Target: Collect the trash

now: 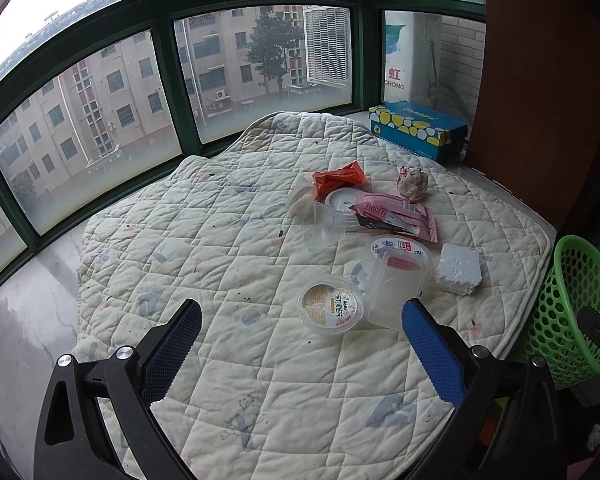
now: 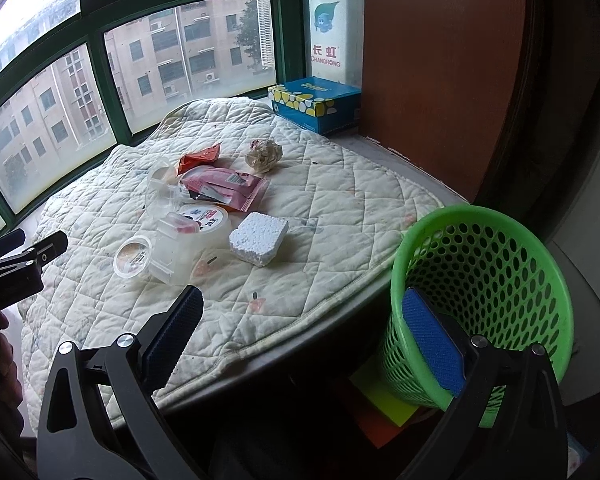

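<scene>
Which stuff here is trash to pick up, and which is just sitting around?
For the job:
- white foam block
- pink wrapper
- orange wrapper
- crumpled paper ball
- round lidded tub
- clear plastic containers
- green basket, empty so far

Just lying about:
- blue tissue box
- quilted mat

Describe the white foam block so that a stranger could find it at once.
Start at the green basket beside the quilted mat. The trash piece lying nearest the basket is the foam block. Unlike the clear plastic tubs beside it, it is opaque, squarish and grainy white.
</scene>
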A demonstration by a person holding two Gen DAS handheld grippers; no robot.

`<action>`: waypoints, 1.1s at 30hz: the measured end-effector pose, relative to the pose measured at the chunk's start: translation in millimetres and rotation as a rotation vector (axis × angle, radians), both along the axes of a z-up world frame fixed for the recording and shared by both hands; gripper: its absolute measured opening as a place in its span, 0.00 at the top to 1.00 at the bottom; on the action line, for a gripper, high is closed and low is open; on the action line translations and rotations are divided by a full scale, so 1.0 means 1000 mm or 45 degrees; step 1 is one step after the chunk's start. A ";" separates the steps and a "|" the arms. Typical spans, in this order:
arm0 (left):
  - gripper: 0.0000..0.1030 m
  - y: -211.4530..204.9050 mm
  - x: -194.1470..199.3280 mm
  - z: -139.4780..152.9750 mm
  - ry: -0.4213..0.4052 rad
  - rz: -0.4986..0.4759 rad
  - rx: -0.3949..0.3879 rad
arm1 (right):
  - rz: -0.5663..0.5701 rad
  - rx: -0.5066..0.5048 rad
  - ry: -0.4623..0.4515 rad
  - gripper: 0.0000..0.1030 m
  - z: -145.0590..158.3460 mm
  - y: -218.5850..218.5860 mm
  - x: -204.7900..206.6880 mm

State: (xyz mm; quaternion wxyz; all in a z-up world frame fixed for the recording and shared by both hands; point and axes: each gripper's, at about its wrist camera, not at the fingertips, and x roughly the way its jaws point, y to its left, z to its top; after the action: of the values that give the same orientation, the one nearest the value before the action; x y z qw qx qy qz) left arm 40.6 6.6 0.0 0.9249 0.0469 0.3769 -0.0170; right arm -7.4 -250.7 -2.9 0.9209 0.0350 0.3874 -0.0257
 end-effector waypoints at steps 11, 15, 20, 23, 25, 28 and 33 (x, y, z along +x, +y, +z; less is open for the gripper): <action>0.06 0.026 0.018 -0.004 0.010 0.053 0.005 | 0.068 0.009 0.053 0.04 -0.021 0.012 0.042; 0.06 0.034 0.023 -0.007 0.018 0.070 -0.004 | 0.076 0.034 0.083 0.05 -0.033 0.015 0.058; 0.06 0.040 0.029 -0.014 0.029 0.064 -0.001 | 0.072 0.073 0.126 0.05 -0.044 0.015 0.080; 0.06 0.045 0.033 -0.020 0.044 0.064 -0.007 | 0.060 0.122 0.164 0.05 -0.051 0.012 0.095; 0.06 0.046 0.035 -0.024 0.056 0.061 -0.006 | 0.058 0.137 0.187 0.05 -0.055 0.012 0.106; 0.06 0.048 0.039 -0.031 0.075 0.051 -0.008 | 0.054 0.160 0.220 0.05 -0.061 0.011 0.121; 0.06 0.049 0.045 -0.043 0.101 0.039 -0.015 | 0.035 0.222 0.289 0.05 -0.074 0.010 0.145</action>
State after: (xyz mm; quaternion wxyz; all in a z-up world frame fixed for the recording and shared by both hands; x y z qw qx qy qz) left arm 85.4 55.3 -42.6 0.9096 0.0350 0.4140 -0.0070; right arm 137.6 -241.0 -77.0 0.8648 0.1064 0.4904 0.0169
